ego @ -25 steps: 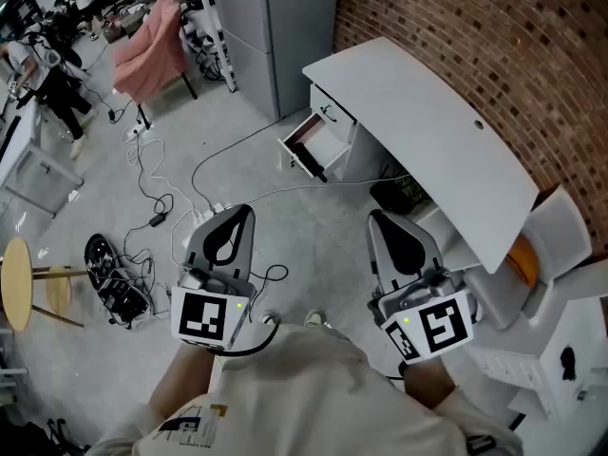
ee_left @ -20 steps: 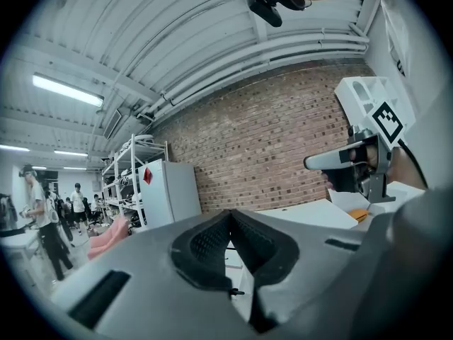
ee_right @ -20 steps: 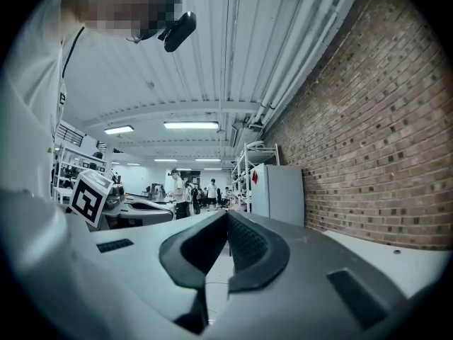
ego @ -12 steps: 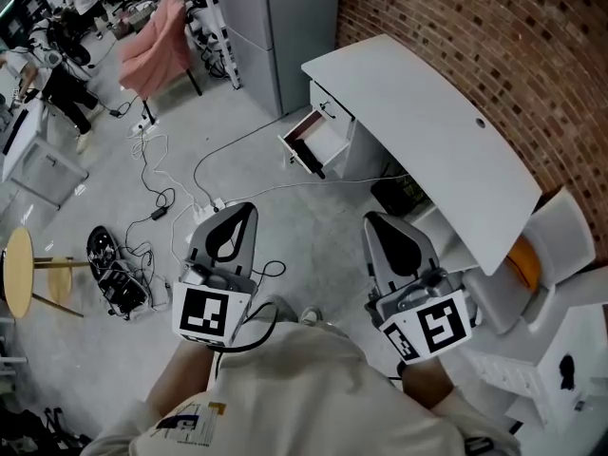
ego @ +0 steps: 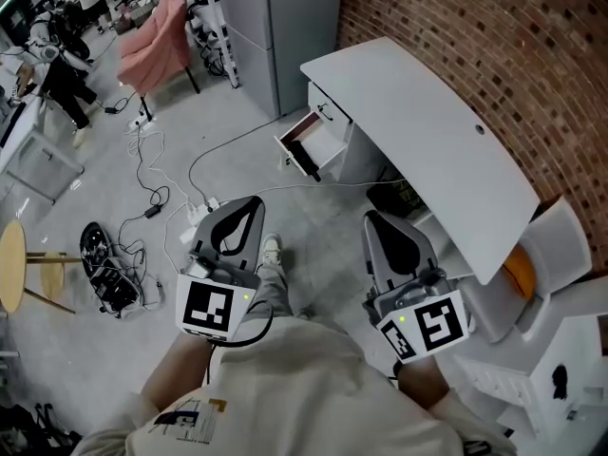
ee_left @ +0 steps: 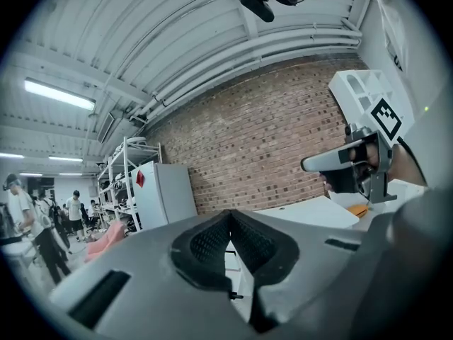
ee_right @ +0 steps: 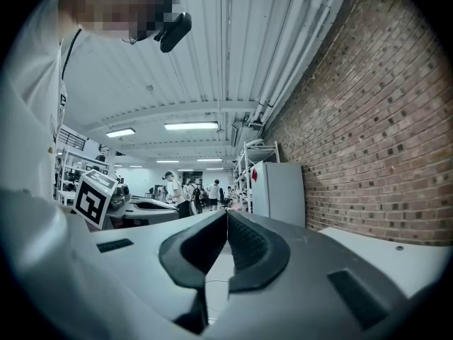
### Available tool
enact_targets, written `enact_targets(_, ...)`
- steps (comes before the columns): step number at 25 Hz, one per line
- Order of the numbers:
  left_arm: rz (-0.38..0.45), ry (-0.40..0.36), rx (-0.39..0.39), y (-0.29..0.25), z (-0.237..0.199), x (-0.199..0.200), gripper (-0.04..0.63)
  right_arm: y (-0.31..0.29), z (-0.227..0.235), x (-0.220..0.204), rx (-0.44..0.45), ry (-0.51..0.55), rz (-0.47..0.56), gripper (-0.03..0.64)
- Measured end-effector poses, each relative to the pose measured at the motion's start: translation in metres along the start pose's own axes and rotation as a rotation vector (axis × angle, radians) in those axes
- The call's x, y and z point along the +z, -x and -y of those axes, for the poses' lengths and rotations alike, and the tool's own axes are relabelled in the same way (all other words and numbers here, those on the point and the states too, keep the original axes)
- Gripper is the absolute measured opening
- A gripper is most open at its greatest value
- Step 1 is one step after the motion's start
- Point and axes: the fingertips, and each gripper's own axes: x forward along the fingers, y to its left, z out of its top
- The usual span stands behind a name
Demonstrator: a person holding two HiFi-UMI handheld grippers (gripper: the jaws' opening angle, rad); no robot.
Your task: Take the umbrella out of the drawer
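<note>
L gripper [ego: 251,203], R gripper [ego: 373,219] — closed, empty; drawer [ego: 315,146] ajar

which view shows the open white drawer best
Head view: the open white desk drawer shows whole, from above. Left gripper view gives at most a sliver of it; right gripper view, none.

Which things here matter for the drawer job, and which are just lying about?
Job: open drawer at the white desk; left gripper and right gripper, jaws shut, empty.
Lying about: floor cables, pink chair, round wooden table, power strip.
</note>
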Motion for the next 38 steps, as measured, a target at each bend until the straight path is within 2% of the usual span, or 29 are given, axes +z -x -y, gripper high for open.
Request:
enact_targets(10,-0.004,0.021,0.019,-0.025,-0.030,-0.024,0.008,-0.045,0.002,-0.020,0.042,0.007,-0.026,0.008)
enact_targets(22,-0.032,0.043,-0.012,-0.090,-0.085,-0.050,0.008,-0.128,0.035,-0.034,0.016,-0.005,-0.067,0.008)
enact_targets(29,-0.060,0.056,-0.035,-0.139,-0.139,-0.059,0.008,-0.206,0.056,-0.035,0.009,-0.021,-0.093,0.008)
enact_targets(38,-0.084,0.057,-0.080,-0.218,-0.233,-0.077,0.008,-0.329,0.084,-0.034,-0.016,-0.024,-0.136,0.008)
